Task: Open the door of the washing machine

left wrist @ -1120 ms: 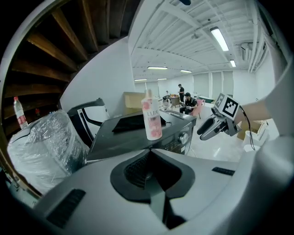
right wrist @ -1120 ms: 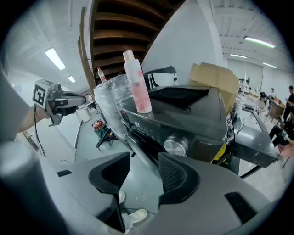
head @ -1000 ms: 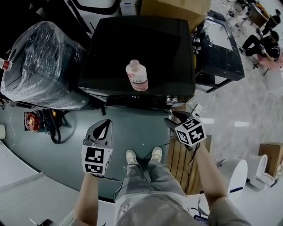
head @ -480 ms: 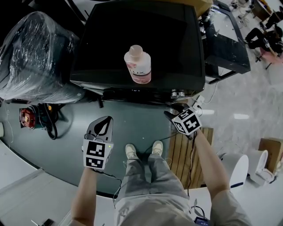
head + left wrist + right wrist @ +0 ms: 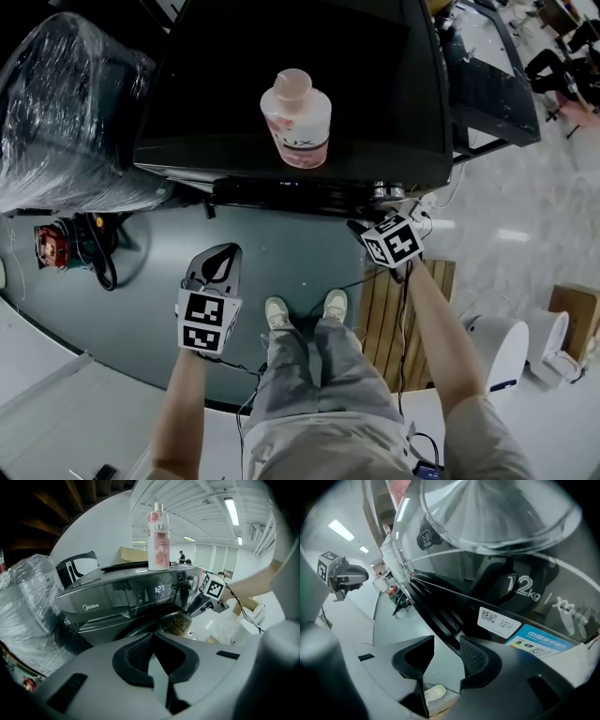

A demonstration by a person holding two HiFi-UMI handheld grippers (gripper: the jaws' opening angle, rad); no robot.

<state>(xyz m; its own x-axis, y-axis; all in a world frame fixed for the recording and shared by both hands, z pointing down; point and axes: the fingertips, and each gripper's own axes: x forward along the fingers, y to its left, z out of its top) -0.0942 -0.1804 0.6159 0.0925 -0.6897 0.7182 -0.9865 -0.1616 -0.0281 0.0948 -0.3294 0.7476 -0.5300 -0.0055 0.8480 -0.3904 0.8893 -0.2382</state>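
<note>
The fingers (image 5: pixel 476 660) of the right gripper (image 5: pixel 446 640) stand apart and are closing. The door's dark rim (image 5: pixel 437 606) runs between them, and the pads are not yet pressing on it. It is best to seat the 2 pads fully over that rim before squeezing. Then pull outward in a smooth arc, so the pink bottle (image 5: pixel 296 117) on top of the washing machine (image 5: pixel 375 84) does not topple. The left gripper (image 5: pixel 152 635), its fingers pressed together on nothing, hangs well apart from the machine. The door (image 5: pixel 501 541) sits on the machine's front and looks shut. It is a glossy black ring around a bulging clear glass bowl.
</note>
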